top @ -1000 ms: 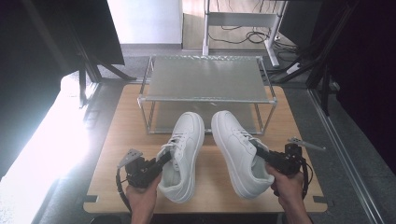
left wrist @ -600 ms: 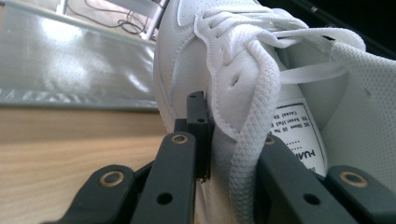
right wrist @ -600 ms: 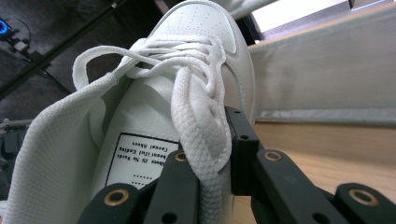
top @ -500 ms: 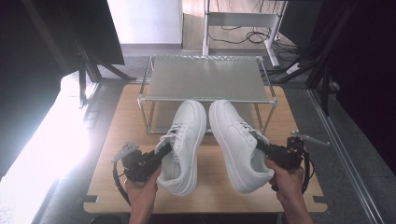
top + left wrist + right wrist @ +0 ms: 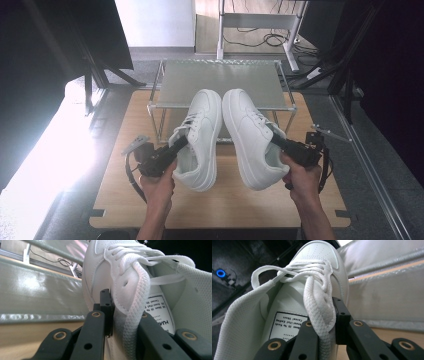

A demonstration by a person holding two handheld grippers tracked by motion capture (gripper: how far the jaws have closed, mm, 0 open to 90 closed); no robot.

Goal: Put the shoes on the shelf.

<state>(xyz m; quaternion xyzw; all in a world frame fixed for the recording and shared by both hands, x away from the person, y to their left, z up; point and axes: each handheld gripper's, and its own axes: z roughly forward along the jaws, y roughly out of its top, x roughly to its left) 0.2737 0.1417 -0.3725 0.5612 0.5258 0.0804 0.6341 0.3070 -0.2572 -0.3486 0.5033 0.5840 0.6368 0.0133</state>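
Left gripper (image 5: 176,146): closed on the collar edge of the left shoe (image 5: 199,140), one jaw outside the upper, one inside the opening, as seen in the left gripper view.
Right gripper (image 5: 278,142): clamped likewise on the collar edge of the right shoe (image 5: 250,137); one jaw is seen inside by the tongue label, the other against the outer side.
Left shoe position: held ahead of the left gripper, toe pointing away from it, raised off the wooden table (image 5: 115,200) and tilted.
Right shoe position: carried ahead of the right gripper, just beside the left shoe, toe forward.
Toes: both are seen over the near edge of the wire rack (image 5: 220,80), which stands beyond both grippers; contact with its shelf cannot be told.
Work done: both shoes are judged picked up and brought to the rack front.
Work left: placement on the rack is judged outstanding; neither shoe is yet set down or let go.
Change from the earlier frames: both shoes are found farther forward than one second ago, when their toes lay short of the rack top; both grips are unchanged.
Laces: loose ends are seen hanging near the jaws in both gripper views.
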